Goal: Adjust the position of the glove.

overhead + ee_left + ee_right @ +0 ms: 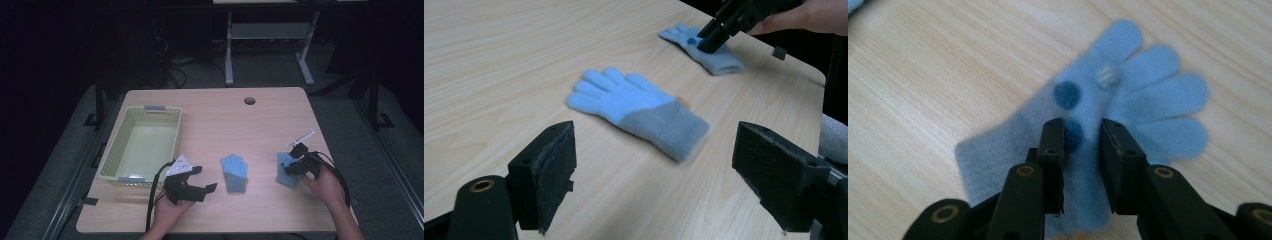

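Pinching a fold of knit at the palm of the dotted glove [286, 168] is being done by the right gripper [299, 159] in the high view, where that glove is lying directly beneath its tips, near the right end of the table [210, 107]; the right hand [325, 186] is being held behind it, low and angled down. The second glove [234, 172] is lying between the two grippers, and the basket [116, 157] is standing just beyond the left gripper [204, 179]. In the left gripper view, the jaws are being held wide apart with nothing between them, the second glove [639, 110] lying flat ahead of them. In the right gripper view, the jaws are being pressed onto a raised ridge of the dotted glove [1128, 95]; a deeper bite is being advised before lifting, so the fabric is not slipping free.
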Demonstrator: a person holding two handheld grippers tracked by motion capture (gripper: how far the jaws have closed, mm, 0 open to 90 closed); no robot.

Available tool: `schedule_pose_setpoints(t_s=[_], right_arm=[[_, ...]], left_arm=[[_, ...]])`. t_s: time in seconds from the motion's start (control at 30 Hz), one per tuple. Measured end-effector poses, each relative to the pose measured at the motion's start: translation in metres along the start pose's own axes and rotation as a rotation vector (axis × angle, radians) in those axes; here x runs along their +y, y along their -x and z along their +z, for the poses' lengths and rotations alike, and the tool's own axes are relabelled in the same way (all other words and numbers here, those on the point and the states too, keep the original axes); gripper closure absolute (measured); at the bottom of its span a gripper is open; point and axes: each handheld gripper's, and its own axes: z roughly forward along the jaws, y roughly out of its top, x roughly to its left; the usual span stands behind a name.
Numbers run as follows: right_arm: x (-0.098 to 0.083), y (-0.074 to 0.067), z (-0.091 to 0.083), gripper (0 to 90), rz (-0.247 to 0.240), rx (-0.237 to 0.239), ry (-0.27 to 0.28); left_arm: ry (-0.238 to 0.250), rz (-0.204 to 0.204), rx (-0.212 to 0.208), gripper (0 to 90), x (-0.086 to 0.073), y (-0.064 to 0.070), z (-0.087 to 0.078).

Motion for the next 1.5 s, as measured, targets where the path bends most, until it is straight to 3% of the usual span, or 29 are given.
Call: schedule_pose_setpoints(t_s=[0.3, 0.47, 0.6, 0.77, 1.0, 1.5], right_arm=[[0.004, -0.004, -0.003, 81.2, 0.011, 0.005, -0.020], [0.005, -0.010, -0.014, 81.6, 0.003, 0.023, 0.013], [0.009, -0.013, -0.026, 81.6, -0.004, 0.022, 0.047], [0.014, -0.019, -0.034, 81.6, -0.029, 0.010, 0.071], [0.022, -0.029, -0.047, 81.6, -0.055, 0.032, 0.116], [0.049, -0.066, -0.064, 81.5, -0.156, 0.073, 0.163]], left_arm=[[0.007, -0.004, 0.008, 17.6, 0.000, -0.002, -0.002], [0.009, 0.019, 0.014, 17.7, 0.001, 0.001, -0.002], [0.006, -0.005, 0.006, 17.7, -0.001, 0.000, 0.000], [0.015, 0.002, 0.012, 17.7, 0.000, 0.000, -0.002], [0.011, -0.010, 0.006, 17.7, -0.001, -0.002, -0.001], [0.019, -0.009, 0.010, 17.7, 0.000, -0.003, -0.003]])
